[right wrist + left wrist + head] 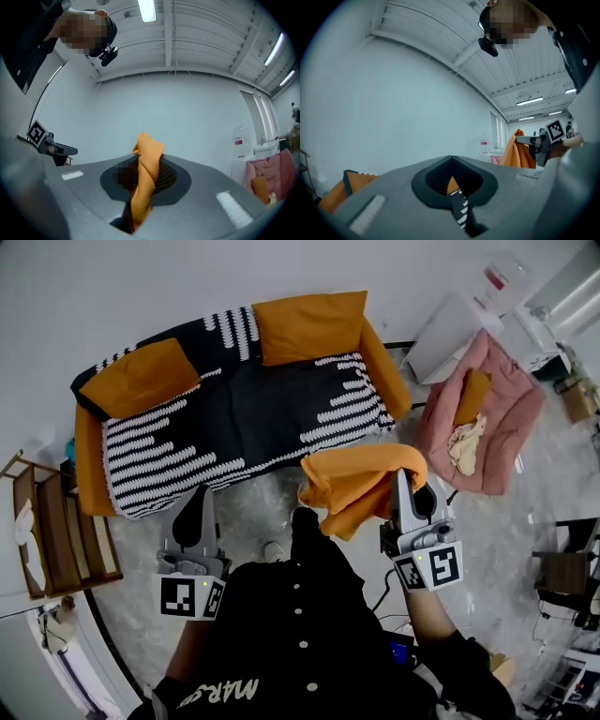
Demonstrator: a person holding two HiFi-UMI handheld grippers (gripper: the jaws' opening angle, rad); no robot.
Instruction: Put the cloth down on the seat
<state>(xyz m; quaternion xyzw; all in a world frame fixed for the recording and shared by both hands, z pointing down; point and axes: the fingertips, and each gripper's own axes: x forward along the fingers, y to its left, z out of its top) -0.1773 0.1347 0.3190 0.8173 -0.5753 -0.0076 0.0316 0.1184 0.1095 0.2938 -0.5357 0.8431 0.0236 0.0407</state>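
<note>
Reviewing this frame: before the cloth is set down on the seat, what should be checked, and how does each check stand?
1. Orange cloth clamped in right gripper: ok, jaws shut on a fold.
2. Left gripper empty: ok, jaws together.
3. Sofa seat free for landing: ok, cushions sit at the back and the end.
4. Cloth above the seat: not ok, it hangs over the floor in front of the sofa.
5. Cloth clear of the person's clothing: cannot tell.

Left claw (199,493) closed, right (404,482) around cloth (352,479)
</note>
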